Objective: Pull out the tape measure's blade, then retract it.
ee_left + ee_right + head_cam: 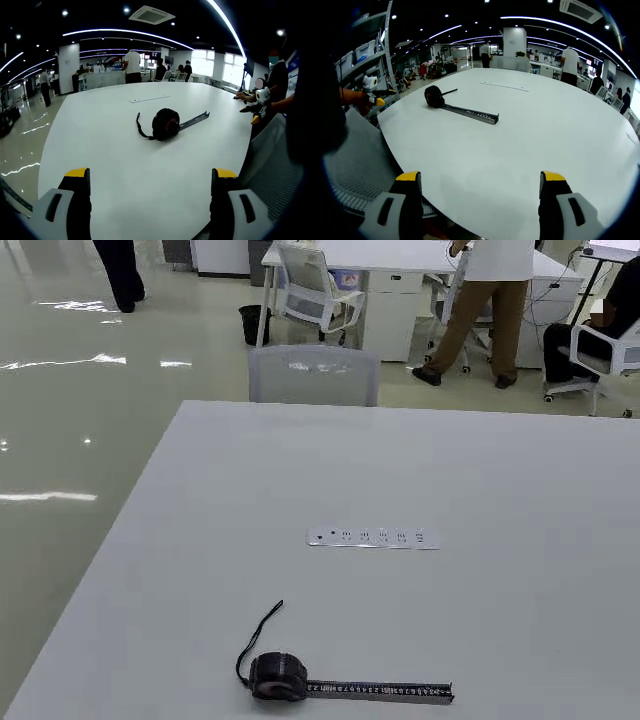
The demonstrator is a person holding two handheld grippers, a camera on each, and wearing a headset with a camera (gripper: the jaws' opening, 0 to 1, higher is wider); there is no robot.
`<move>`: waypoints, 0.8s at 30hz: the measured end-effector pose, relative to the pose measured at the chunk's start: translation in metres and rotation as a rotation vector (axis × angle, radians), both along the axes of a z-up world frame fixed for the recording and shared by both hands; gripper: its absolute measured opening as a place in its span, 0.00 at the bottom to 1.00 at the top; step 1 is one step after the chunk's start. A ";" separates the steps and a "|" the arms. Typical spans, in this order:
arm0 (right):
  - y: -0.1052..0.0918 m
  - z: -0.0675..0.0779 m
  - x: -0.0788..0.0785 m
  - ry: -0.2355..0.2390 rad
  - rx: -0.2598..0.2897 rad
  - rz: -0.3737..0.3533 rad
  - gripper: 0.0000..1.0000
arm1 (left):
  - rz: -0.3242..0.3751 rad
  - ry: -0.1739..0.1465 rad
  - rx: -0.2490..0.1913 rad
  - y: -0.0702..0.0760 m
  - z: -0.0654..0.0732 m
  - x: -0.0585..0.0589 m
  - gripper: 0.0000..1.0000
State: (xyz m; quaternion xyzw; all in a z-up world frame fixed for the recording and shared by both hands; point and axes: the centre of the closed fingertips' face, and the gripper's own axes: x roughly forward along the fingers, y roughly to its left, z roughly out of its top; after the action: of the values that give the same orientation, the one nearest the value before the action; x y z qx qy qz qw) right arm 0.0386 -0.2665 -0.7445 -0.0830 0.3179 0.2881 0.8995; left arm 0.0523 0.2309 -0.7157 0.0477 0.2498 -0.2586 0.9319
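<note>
- The tape measure (pixel 277 677) lay on the white table (pixel 450 460), near its front edge, at about 7 o'clock from the socket strip (pixel 372 538) in the head view.
- Its blade (pixel 380 692) was partly out, flat on the table and running toward 3 o'clock from the black case.
- A thin black cord (pixel 258 630) curled from the case toward 12 o'clock.
- The left gripper (pixel 151 175) hung over the table edge with its fingers (pixel 77 200) spread wide and pinching nothing; the tape measure sat at 12 o'clock, well apart.
- The right gripper (pixel 481 176) had its fingers (pixel 409 200) spread too, with the tape measure at about 11 o'clock.
- A grey chair (pixel 313 375) stood at the far side of the table.
</note>
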 end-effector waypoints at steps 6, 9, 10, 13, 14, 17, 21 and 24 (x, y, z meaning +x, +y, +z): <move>-0.003 -0.003 -0.002 0.007 -0.003 -0.011 1.00 | 0.019 -0.006 0.004 0.006 0.002 0.002 0.99; 0.000 -0.002 -0.003 0.012 0.001 -0.010 1.00 | 0.029 -0.018 0.002 0.006 0.008 0.005 0.99; 0.000 -0.002 -0.003 0.012 0.002 -0.008 1.00 | 0.033 -0.021 0.001 0.006 0.009 0.006 0.99; -0.002 -0.003 -0.003 0.010 0.001 -0.002 1.00 | 0.037 -0.030 -0.003 0.003 0.013 0.008 0.99; -0.002 -0.003 -0.003 0.008 -0.001 -0.001 1.00 | 0.035 -0.031 -0.002 0.002 0.015 0.008 0.99; -0.001 -0.002 -0.003 0.004 0.002 0.002 1.00 | 0.034 -0.032 -0.010 -0.002 0.019 0.009 0.99; -0.001 -0.004 -0.003 0.006 0.002 0.008 1.00 | 0.017 -0.037 0.001 -0.012 0.024 0.010 0.99; -0.002 -0.002 -0.001 -0.006 -0.006 0.010 1.00 | -0.001 -0.040 0.001 -0.015 0.022 0.012 0.99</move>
State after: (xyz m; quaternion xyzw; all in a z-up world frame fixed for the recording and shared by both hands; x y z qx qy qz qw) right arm 0.0372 -0.2680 -0.7469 -0.0883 0.3156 0.2915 0.8987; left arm 0.0639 0.2156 -0.6938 0.0534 0.2313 -0.2582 0.9365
